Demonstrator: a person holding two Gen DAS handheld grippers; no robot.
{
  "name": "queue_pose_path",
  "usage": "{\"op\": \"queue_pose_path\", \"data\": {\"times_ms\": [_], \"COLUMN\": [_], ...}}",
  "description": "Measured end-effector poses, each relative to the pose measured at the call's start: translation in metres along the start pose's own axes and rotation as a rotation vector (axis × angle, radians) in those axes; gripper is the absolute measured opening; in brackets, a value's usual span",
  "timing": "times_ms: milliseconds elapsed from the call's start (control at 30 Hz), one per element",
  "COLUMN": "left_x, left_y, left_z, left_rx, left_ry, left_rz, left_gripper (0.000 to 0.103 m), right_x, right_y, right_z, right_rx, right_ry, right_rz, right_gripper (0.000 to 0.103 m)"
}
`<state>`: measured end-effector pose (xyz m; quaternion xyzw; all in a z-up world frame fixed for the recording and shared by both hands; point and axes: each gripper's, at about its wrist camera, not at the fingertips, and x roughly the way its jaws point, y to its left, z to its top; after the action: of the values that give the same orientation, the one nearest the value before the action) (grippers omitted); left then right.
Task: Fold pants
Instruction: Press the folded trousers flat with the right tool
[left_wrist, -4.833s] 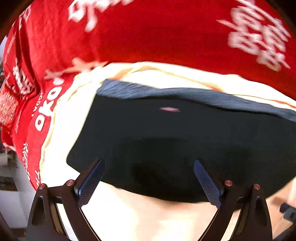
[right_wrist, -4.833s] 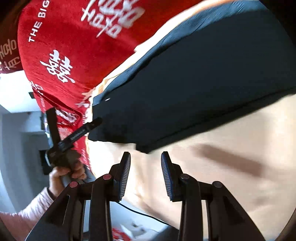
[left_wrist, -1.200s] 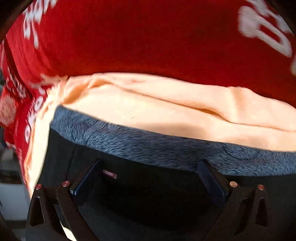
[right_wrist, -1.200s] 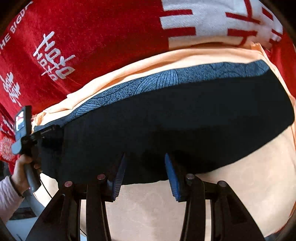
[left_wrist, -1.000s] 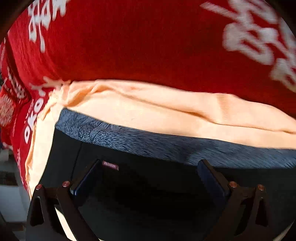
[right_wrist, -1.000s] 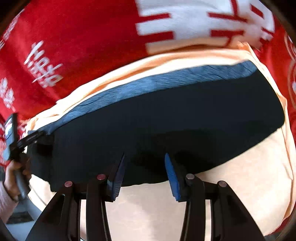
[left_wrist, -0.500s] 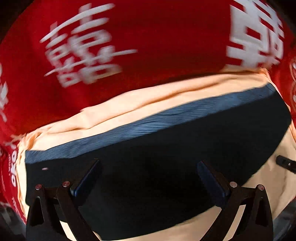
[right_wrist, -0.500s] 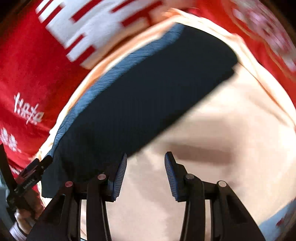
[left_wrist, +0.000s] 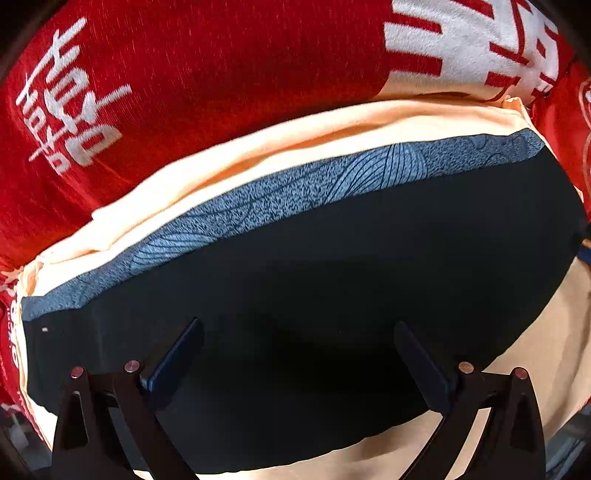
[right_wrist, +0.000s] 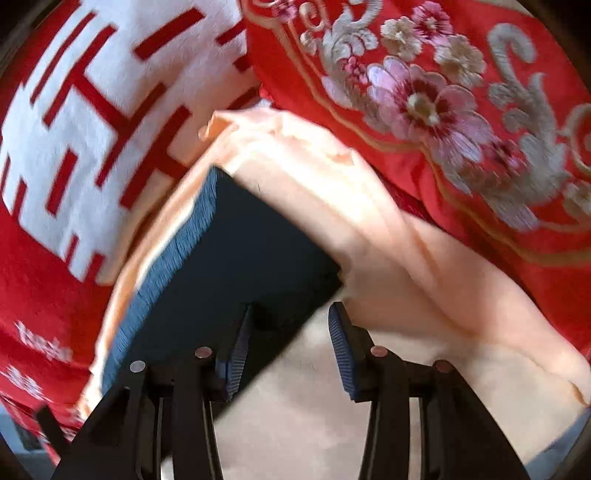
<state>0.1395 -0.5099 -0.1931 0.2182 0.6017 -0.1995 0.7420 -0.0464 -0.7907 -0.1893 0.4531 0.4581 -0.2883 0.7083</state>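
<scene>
Left gripper (left_wrist: 297, 356), jaws spread wide and empty, poised over the folded black pants (left_wrist: 332, 295) — these lie directly beneath and ahead of it, their grey-blue patterned waistband (left_wrist: 295, 195) on the far edge. Right gripper (right_wrist: 286, 338), jaws partly apart with nothing between them, hangs over the pants' corner, dark cloth under its left finger and peach sheet (right_wrist: 424, 295) under its right. Beyond both: red blanket (left_wrist: 221, 74) with white characters, and a red flower-embroidered cloth (right_wrist: 443, 92) — nothing lying across the pants.
</scene>
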Motion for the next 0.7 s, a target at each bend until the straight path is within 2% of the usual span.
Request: {"op": "queue_pose_path", "data": {"times_ms": [67, 133, 233, 300, 333, 367, 400, 433, 500, 600, 700], "left_x": [0.005, 0.007, 0.009, 0.01, 0.011, 0.012, 0.012, 0.012, 0.014, 0.02, 0.019], "left_y": [0.001, 0.002, 0.001, 0.001, 0.001, 0.002, 0.005, 0.007, 0.009, 0.012, 0.01], "left_z": [0.0, 0.0, 0.0, -0.001, -0.001, 0.0, -0.003, -0.003, -0.004, -0.005, -0.007], "left_rx": [-0.007, -0.014, -0.011, -0.007, -0.006, -0.006, -0.008, -0.01, -0.014, -0.021, -0.026], "left_ry": [0.008, 0.013, 0.014, 0.014, 0.015, 0.015, 0.016, 0.016, 0.016, 0.017, 0.016], "left_rz": [-0.001, -0.003, 0.001, 0.003, 0.003, 0.002, 0.0, -0.002, -0.004, -0.006, -0.005], "left_gripper": [0.103, 0.103, 0.103, 0.103, 0.103, 0.103, 0.103, 0.103, 0.103, 0.103, 0.103], "right_x": [0.003, 0.003, 0.007, 0.009, 0.007, 0.003, 0.001, -0.004, -0.014, -0.029, -0.022], "right_y": [0.001, 0.005, 0.004, -0.002, -0.001, 0.002, 0.005, 0.006, 0.009, 0.025, 0.047], "right_z": [0.007, 0.01, 0.004, 0.003, 0.003, 0.003, 0.002, -0.001, -0.005, -0.012, -0.018], "right_rx": [0.01, 0.007, -0.043, -0.029, -0.031, -0.045, -0.06, -0.069, -0.075, -0.163, -0.274], "right_ry": [-0.011, -0.014, -0.006, 0.002, 0.006, 0.007, 0.007, 0.001, -0.012, -0.06, -0.048], "right_rz": [0.029, 0.043, -0.008, -0.001, -0.011, -0.043, -0.084, -0.12, -0.128, -0.116, -0.108], "right_gripper": [0.014, 0.013, 0.014, 0.015, 0.017, 0.026, 0.028, 0.029, 0.029, 0.029, 0.029]}}
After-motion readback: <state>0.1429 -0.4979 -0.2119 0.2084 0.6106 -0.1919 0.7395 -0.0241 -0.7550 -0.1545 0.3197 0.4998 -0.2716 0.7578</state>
